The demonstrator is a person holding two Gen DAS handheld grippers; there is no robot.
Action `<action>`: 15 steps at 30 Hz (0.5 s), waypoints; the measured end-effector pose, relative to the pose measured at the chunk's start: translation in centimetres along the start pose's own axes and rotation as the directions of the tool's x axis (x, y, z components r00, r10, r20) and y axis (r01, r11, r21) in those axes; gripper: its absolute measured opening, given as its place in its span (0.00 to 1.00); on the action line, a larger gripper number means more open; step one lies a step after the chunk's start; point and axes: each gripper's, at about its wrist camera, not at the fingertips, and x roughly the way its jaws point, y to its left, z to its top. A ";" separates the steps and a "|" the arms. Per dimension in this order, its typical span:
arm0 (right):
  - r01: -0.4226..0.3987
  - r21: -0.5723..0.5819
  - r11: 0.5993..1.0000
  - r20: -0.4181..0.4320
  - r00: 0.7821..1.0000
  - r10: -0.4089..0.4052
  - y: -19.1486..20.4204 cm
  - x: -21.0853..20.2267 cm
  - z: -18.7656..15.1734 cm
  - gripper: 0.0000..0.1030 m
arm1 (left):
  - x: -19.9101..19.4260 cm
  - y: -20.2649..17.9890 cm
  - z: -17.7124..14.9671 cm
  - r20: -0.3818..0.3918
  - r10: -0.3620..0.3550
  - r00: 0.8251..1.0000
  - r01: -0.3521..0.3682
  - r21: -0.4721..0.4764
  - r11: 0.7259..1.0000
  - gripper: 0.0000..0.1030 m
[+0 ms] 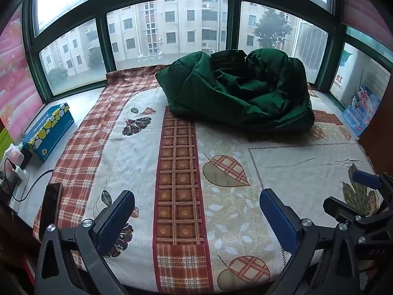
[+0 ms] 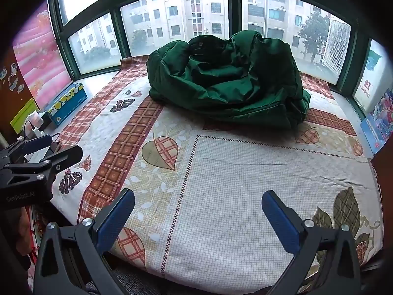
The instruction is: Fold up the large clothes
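Bed (image 1: 137,132): fills a bay of green-framed windows (image 1: 169,32); covered by a cream spread with plaid borders, a brown checked band and leaf motifs, lying mostly flat with a few light creases near the right edge.

Green padded coat (image 1: 240,91): one large garment, crumpled in a loose heap at the far edge of the bed, toward the far right corner, just below the window. Unfolded; nothing touches it.

Window ledge, along the left edge of the bed: blue tissue box (image 1: 50,132) with yellow and white spots; nearer, a white plug adapter (image 1: 18,174) with a black cable trailing onto the ledge. A dark phone (image 1: 50,206) lies at the near left corner.

Ledge, right edge: blue picture box (image 1: 361,110) leaning against the window frame.

Left tongs (image 1: 196,211): blue-padded fingers spread wide apart, empty, hanging over the near edge of the bed above the checked band, well apart from the coat.

Right tongs (image 2: 197,211): fingers likewise wide apart, holding nothing, over the near edge above the gridded cream panel, just beside the left pair.
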 end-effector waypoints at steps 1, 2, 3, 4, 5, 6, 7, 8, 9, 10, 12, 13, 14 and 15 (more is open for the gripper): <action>0.001 0.002 1.000 0.000 1.000 -0.001 0.0 0.0 0.1 1.00 | 0.0 0.0 0.0 0.001 0.003 1.000 -0.003 0.000 1.000 1.00; -0.002 0.001 1.000 0.008 1.000 0.002 -0.2 0.2 -0.5 1.00 | -0.1 0.1 0.0 0.003 0.007 1.000 -0.007 0.000 1.000 1.00; -0.003 0.002 1.000 0.008 1.000 0.003 -0.2 0.1 -0.5 1.00 | -0.1 0.1 0.0 0.004 0.009 1.000 -0.009 0.000 1.000 1.00; -0.003 0.001 1.000 0.009 1.000 0.003 -0.2 0.1 -0.5 1.00 | -0.2 0.2 0.0 0.004 0.010 1.000 -0.010 -0.001 1.000 1.00; -0.005 -0.001 1.000 0.008 1.000 0.005 -0.2 0.2 -0.5 1.00 | -0.2 0.3 0.0 0.001 0.012 1.000 -0.012 0.001 1.000 1.00; -0.004 -0.002 1.000 0.009 1.000 0.005 -0.2 0.1 -0.5 1.00 | 0.0 -0.2 0.2 -0.014 0.020 1.000 -0.020 0.022 1.000 1.00; -0.004 -0.002 1.000 0.009 1.000 0.004 -0.2 0.1 -0.5 1.00 | 0.0 0.2 -0.1 -0.014 0.020 1.000 -0.019 0.021 1.000 1.00; -0.004 -0.001 1.000 0.010 1.000 0.004 -0.2 0.1 -0.4 1.00 | 0.1 0.3 -0.1 -0.016 0.019 1.000 -0.019 0.007 1.000 1.00; -0.005 0.000 1.000 0.010 1.000 0.005 -0.2 0.1 -0.5 1.00 | 0.0 0.3 -0.1 -0.017 0.022 1.000 -0.022 0.001 1.000 1.00; -0.006 0.000 1.000 0.009 1.000 0.006 -0.2 0.1 -0.4 1.00 | 0.1 0.4 -0.1 -0.018 0.018 1.000 -0.018 0.002 1.000 1.00; -0.006 -0.003 1.000 0.009 1.000 0.006 0.0 0.0 -0.4 1.00 | 0.2 0.6 -0.2 -0.018 0.014 1.000 -0.014 0.001 1.000 1.00; -0.006 -0.003 1.000 0.009 1.000 0.006 0.0 0.0 -0.4 1.00 | 0.2 0.7 -0.2 -0.020 0.013 1.000 -0.013 -0.001 1.000 1.00; -0.007 -0.006 1.000 0.009 1.000 0.007 0.0 0.0 -0.4 1.00 | 0.2 0.9 -0.3 -0.020 0.010 1.000 -0.010 -0.004 1.000 1.00; -0.007 -0.006 1.000 0.011 1.000 0.007 0.0 0.0 -0.5 1.00 | 0.3 1.0 -0.3 -0.023 0.008 1.000 -0.008 -0.006 1.000 1.00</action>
